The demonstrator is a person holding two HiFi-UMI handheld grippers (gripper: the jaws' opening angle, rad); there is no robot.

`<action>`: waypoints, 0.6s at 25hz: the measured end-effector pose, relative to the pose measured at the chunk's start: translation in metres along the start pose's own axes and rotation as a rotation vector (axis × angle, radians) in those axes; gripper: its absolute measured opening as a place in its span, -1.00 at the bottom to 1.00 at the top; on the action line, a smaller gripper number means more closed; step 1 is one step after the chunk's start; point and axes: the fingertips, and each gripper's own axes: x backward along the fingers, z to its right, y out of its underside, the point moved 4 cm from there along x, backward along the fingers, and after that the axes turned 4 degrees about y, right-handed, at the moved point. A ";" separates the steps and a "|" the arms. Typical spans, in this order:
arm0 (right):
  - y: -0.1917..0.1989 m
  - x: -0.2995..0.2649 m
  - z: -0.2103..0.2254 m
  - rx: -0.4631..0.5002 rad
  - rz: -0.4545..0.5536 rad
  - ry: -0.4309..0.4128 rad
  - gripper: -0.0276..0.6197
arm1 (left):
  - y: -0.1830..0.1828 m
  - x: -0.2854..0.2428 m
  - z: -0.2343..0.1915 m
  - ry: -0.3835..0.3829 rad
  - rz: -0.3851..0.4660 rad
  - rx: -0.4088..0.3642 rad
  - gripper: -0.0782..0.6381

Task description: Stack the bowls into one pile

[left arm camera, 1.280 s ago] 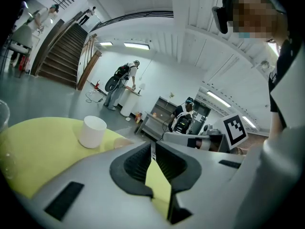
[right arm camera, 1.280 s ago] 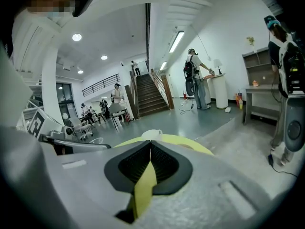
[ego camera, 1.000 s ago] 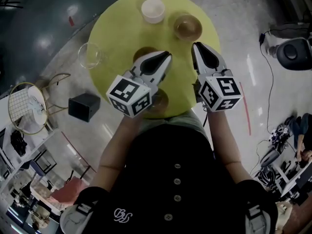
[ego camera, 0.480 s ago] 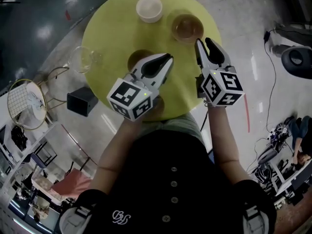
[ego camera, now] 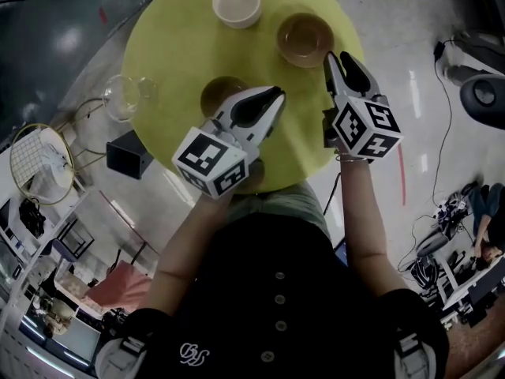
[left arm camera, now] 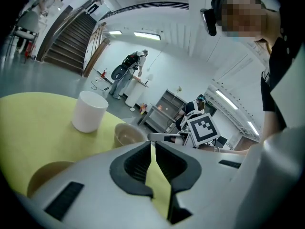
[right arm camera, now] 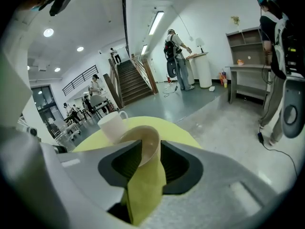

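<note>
Right gripper view: R gripper (right arm camera: 151, 143) jaws apart, gripping nothing; brown bowl (right arm camera: 144, 133) rim shows betw. the tips, on yellow table (right arm camera: 182, 131). L gripper (left arm camera: 150, 143) jaws together, empty; second bowl (ego camera: 218, 93) just left of it.

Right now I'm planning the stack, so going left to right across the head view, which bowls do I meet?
clear glass bowl → near brown bowl, partly behind the left tongs → far brown bowl, just ahead of the right tongs
</note>
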 end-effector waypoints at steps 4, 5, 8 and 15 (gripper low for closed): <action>0.005 -0.015 0.007 -0.006 -0.024 0.012 -0.59 | 0.003 -0.006 -0.005 -0.001 -0.005 0.013 -0.67; 0.005 -0.018 0.009 -0.005 -0.028 0.016 -0.59 | 0.004 -0.006 -0.006 -0.003 -0.006 0.016 -0.67; 0.006 -0.023 0.012 -0.012 -0.031 0.025 -0.61 | 0.004 -0.005 -0.008 -0.007 -0.007 0.021 -0.67; 0.005 -0.034 0.013 -0.044 -0.038 0.015 -0.64 | 0.002 -0.001 -0.014 -0.021 0.005 0.021 -0.67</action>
